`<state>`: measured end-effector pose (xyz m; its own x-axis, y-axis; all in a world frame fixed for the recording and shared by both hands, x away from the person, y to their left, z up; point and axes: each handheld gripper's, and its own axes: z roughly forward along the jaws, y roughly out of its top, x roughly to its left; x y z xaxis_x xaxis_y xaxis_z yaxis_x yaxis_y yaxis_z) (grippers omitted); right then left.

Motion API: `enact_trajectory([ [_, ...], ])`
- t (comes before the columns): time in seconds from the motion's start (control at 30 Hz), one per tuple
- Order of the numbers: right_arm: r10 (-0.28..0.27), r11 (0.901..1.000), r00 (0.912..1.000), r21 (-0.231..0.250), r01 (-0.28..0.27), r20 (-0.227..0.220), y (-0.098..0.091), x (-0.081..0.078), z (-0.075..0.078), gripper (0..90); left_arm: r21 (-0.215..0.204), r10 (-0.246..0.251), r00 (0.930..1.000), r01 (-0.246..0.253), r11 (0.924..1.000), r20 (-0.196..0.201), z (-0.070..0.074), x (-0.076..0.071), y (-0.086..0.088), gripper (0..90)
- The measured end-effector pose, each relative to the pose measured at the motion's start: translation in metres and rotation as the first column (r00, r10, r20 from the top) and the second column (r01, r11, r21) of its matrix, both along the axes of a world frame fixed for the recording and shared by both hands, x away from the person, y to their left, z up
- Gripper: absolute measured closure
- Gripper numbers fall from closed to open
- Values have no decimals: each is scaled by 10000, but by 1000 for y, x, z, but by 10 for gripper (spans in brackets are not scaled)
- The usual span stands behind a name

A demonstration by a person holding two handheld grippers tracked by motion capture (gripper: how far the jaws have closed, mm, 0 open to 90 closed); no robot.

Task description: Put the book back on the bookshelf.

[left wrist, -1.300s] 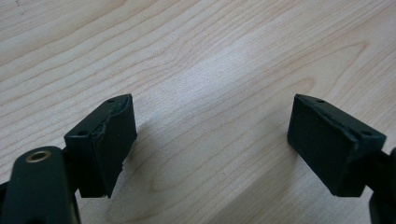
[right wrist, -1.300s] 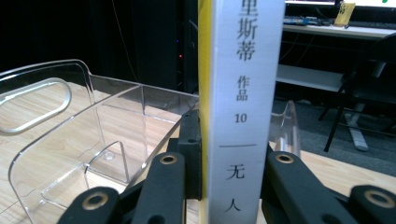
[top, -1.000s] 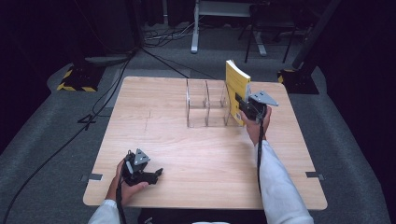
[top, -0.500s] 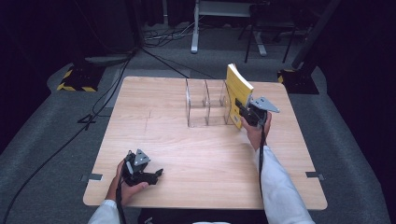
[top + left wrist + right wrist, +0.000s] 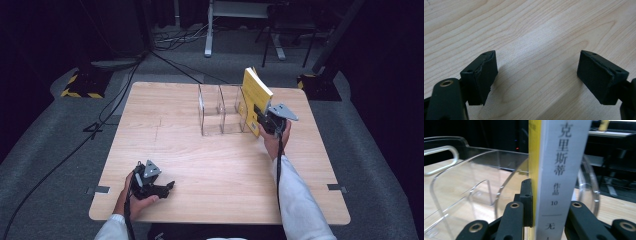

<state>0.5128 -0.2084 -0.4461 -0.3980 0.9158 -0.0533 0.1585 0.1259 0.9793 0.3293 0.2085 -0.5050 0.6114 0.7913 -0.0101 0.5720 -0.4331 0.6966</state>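
My right gripper (image 5: 264, 119) is shut on a yellow book (image 5: 256, 95) with a white spine and holds it upright, slightly tilted, at the right end of a clear acrylic rack (image 5: 221, 111). In the right gripper view the jaws of the right gripper (image 5: 549, 220) clamp the book (image 5: 560, 170) across its thickness, and the rack's curved dividers (image 5: 474, 185) stand to the left and behind. My left gripper (image 5: 168, 187) rests near the table's front left edge. Its jaws (image 5: 536, 75) stand wide apart over bare wood with nothing between them.
The wooden table (image 5: 210, 165) carries just the rack at the back middle. Dark floor with cables (image 5: 125, 85), a yellow-black striped block (image 5: 80, 85) and stand legs (image 5: 207, 47) lie beyond the far edge.
The right gripper and the book have dropped slightly beside the rack's right end. The left gripper has stayed where it was.
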Motion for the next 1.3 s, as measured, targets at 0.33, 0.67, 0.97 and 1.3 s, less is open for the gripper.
enact_trajectory([
  [0.33,-344,9993,9994,138,342,101,-2,10,1,760,6,-8,10000,8,10000,3,0,0,0,174],
  [0.67,-108,9997,9999,-211,108,-18,-2,5,-3,749,-19,-32,10000,32,10000,-12,0,0,0,173],
  [0.97,-101,9981,9996,-613,85,-258,-12,-3,-6,699,2,-28,10000,28,10000,-17,0,0,0,173],
  [1.3,43,9964,9994,-839,-71,-338,-28,-23,-4,648,4,-24,10000,24,10000,-17,0,0,0,173],
])
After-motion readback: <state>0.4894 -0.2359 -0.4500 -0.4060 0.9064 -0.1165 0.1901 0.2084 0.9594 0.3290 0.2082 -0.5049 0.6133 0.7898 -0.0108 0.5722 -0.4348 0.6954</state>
